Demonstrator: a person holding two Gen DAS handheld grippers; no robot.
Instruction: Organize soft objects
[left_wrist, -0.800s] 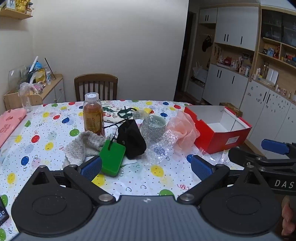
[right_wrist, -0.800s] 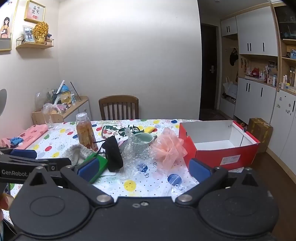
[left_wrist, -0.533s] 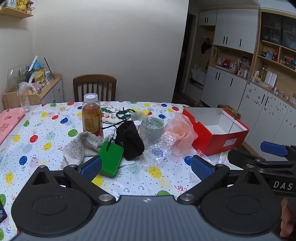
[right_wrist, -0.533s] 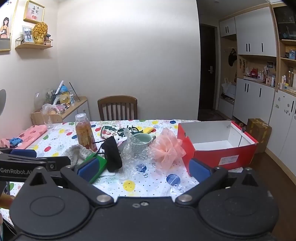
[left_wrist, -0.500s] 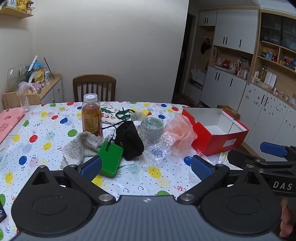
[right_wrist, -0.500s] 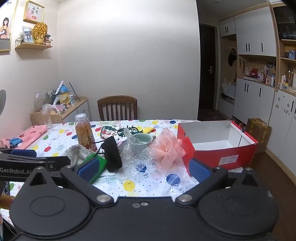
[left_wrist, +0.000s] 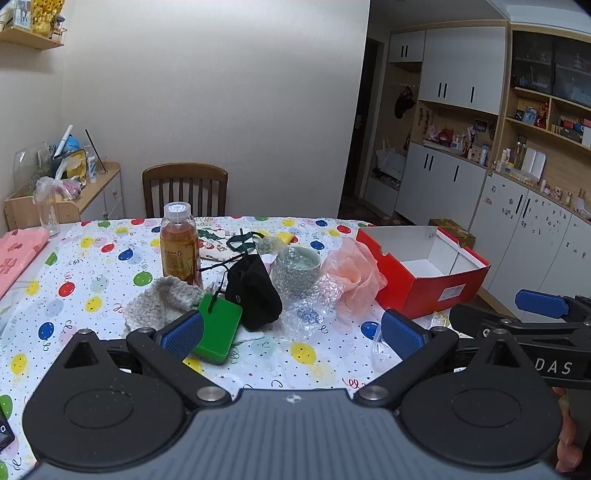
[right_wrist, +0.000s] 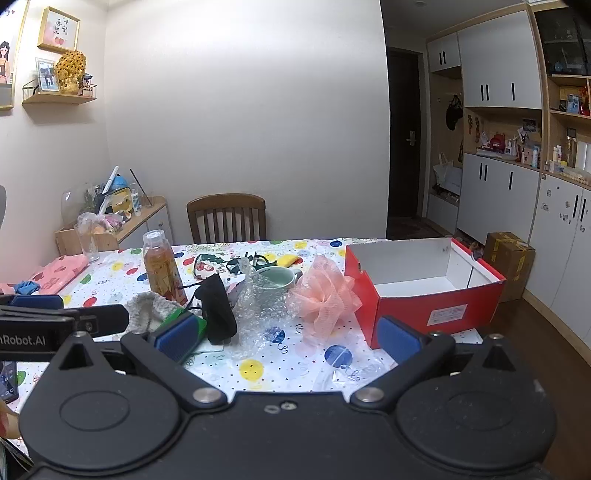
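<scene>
phone (right_wrist: 8, 380) cut by left edge, cup (left_wrist: 295, 267) half-hidden in bubble wrap (left_wrist: 310, 306) — shelf items too small

A: Tablecloth (left_wrist: 110, 266)?
B: White, with red, blue, yellow and green balloons.
A: Box (right_wrist: 424, 306) at three o'clock?
B: Red outside, white inside.
A: Centre items?
B: Peach mesh puff (right_wrist: 325, 295), black pouch (left_wrist: 253, 291), green case (left_wrist: 218, 330), grey knit (left_wrist: 162, 301).

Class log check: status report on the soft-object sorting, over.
Left gripper, right gripper: jaws open, empty. Pink pouf on table beside empty red box. Bubble wrap and mug alongside.
</scene>
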